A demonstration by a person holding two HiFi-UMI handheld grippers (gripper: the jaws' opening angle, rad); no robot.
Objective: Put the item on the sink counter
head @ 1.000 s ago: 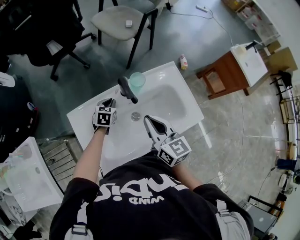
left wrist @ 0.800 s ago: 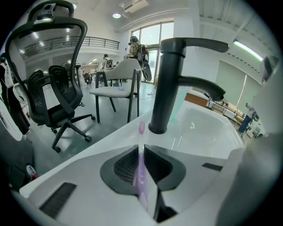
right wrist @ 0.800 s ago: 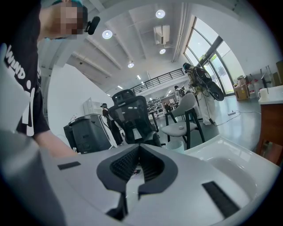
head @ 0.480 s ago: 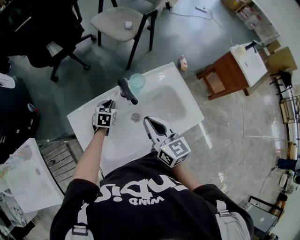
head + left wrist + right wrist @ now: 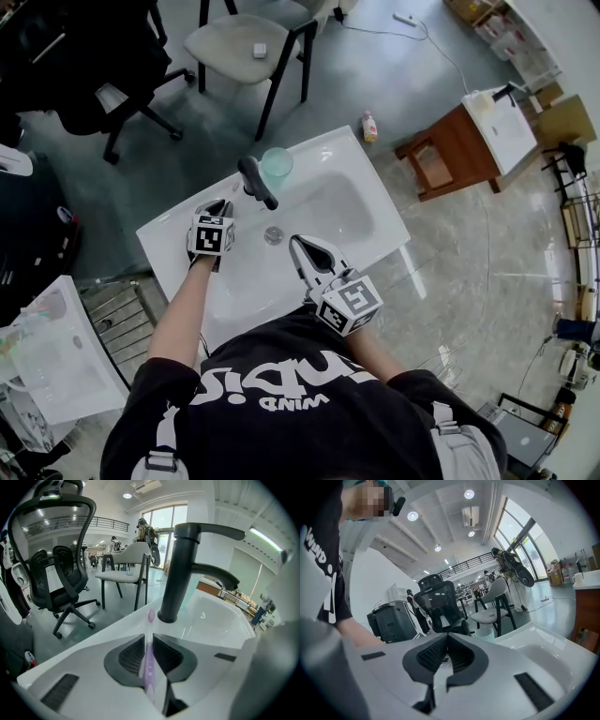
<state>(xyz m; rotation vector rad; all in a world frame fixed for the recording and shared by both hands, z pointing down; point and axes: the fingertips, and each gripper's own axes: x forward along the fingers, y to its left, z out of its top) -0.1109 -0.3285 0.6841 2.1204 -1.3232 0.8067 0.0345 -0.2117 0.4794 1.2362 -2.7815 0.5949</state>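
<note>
1. One item is in play: a slim lilac plastic toothbrush, clamped lengthwise between the jaws of the left gripper. Its head points at the base of the matte black tap.
2. It hangs over the white ceramic sink counter, toward the far edge and left of the basin. I cannot tell whether it touches the surface.
3. My judgement: the carry is done, and lowering and releasing remain.
4. The right gripper has its jaws together with nothing between them, and it hovers by the counter's near edge.
5. A translucent green cup stands at the far edge, just beside the tap.
6. For writing, the black shirt carries white lettering that I cannot read reliably. The toothbrush shows no legible brand.
</note>
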